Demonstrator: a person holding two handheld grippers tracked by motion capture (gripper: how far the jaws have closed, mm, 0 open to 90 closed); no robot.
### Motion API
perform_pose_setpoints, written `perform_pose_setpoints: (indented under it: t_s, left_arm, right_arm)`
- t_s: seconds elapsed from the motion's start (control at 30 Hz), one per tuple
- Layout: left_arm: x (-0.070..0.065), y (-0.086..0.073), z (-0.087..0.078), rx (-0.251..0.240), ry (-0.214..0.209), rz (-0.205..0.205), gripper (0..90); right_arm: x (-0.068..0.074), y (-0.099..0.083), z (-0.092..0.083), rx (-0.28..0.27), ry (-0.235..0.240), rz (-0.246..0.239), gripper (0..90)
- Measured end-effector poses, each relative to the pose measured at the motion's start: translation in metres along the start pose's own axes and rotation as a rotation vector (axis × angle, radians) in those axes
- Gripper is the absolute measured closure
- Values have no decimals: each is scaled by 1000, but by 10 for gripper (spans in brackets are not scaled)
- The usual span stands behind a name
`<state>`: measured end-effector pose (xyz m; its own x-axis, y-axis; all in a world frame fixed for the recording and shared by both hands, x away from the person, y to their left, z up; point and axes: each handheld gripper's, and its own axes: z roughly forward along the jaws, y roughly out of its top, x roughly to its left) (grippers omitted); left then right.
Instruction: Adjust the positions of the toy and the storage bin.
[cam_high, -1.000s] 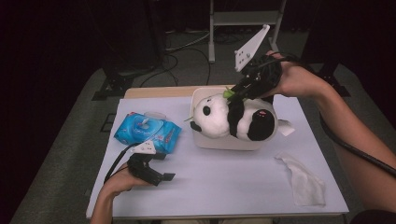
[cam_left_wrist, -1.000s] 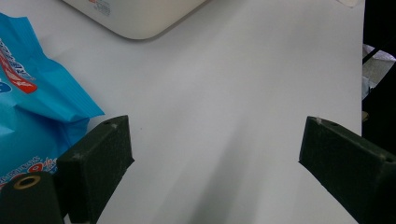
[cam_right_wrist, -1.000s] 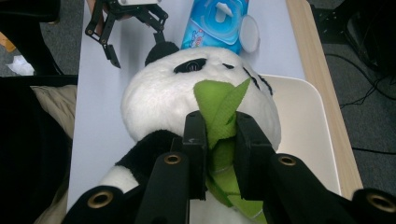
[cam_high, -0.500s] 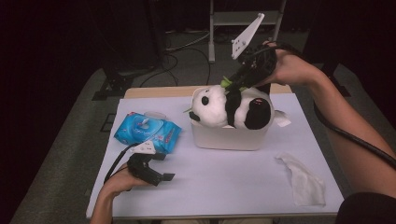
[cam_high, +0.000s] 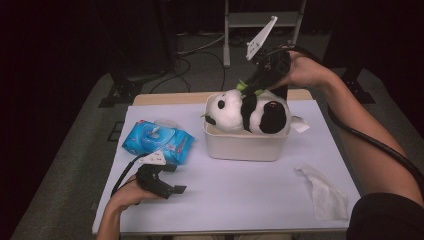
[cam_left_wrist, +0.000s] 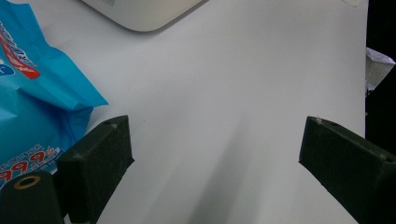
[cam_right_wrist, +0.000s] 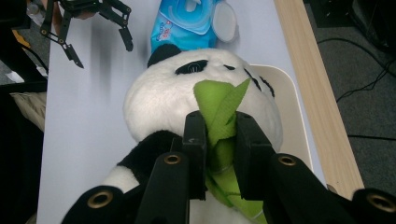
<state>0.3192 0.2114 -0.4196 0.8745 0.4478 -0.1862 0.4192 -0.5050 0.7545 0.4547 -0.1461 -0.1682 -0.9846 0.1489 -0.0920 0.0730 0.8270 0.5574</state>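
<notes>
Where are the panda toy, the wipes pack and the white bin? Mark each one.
panda toy (cam_high: 227, 111): high view, on its white head.
wipes pack (cam_high: 159, 141): high view, on its blue top.
white bin (cam_high: 245, 146): high view, on its front wall.

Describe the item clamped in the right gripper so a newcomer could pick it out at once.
Start at the white tub at the far middle of the table. A panda plush lies in it. The right gripper pinches the green leaf on it, the only green thing there.
</notes>
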Motion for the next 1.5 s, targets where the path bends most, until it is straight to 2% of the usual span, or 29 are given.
perform_pose_setpoints:
  t_s: [0.37, 0.5, 0.7, 0.9, 1.03, 1.33, 1.5]
  left_arm:
    - [3, -1, 0, 0, -6, -6, 88]
    - [3, -2, 1, 8, -8, -4, 88]
    - [3, -2, 0, 1, -7, -3, 88]
    - [1, -2, 4, 5, -19, -1, 88]
    - [1, -1, 4, 5, -19, -4, 88]
    - [2, -2, 4, 7, -22, -6, 88]
    - [3, -4, 6, 12, -25, -8, 88]
  right_arm:
    - [-24, 1, 21, 14, 17, 30, 756]
    - [-31, -2, 35, 30, 24, 48, 756]
    - [-33, -6, 46, 47, 25, 69, 755]
    - [-29, -11, 57, 64, 17, 71, 754]
    - [-27, -15, 60, 50, -1, 78, 755]
    - [-29, -15, 73, 63, 18, 78, 754]
    - [-28, -24, 82, 65, 28, 89, 753]
